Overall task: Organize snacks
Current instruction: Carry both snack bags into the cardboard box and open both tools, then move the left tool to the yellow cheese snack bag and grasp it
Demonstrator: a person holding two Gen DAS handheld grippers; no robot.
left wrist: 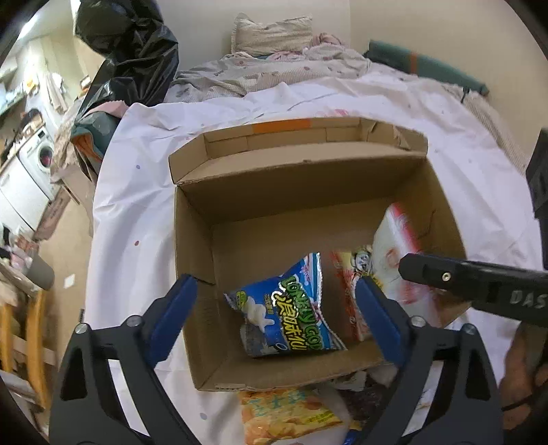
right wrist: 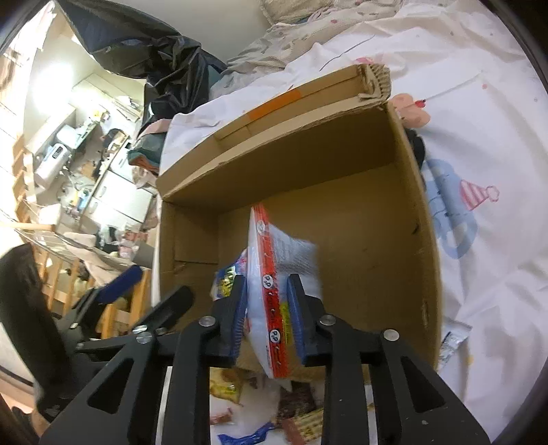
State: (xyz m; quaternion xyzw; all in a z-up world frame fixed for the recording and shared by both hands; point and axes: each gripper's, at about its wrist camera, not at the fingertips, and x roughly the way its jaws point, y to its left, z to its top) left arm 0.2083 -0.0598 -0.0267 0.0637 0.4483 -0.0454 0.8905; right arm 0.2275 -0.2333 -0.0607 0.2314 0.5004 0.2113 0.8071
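Note:
An open cardboard box [left wrist: 191, 239] stands on a white bedsheet; it also shows in the right wrist view [right wrist: 418, 219]. A blue snack bag [left wrist: 291, 308] lies on its floor beside a red packet [left wrist: 346, 291]. My left gripper [left wrist: 274, 291] is open and empty above the box's near edge. My right gripper [right wrist: 267, 284] is shut on a white and red snack bag [right wrist: 270, 253] and holds it upright inside the box; the bag [left wrist: 397, 239] and the gripper arm show at the right of the left wrist view.
A yellow snack bag [left wrist: 287, 414] and several other packets [right wrist: 298, 410] lie on the sheet in front of the box. A black plastic bag [left wrist: 126, 51] and pillows [left wrist: 274, 30] are at the far end. Furniture stands off the left side.

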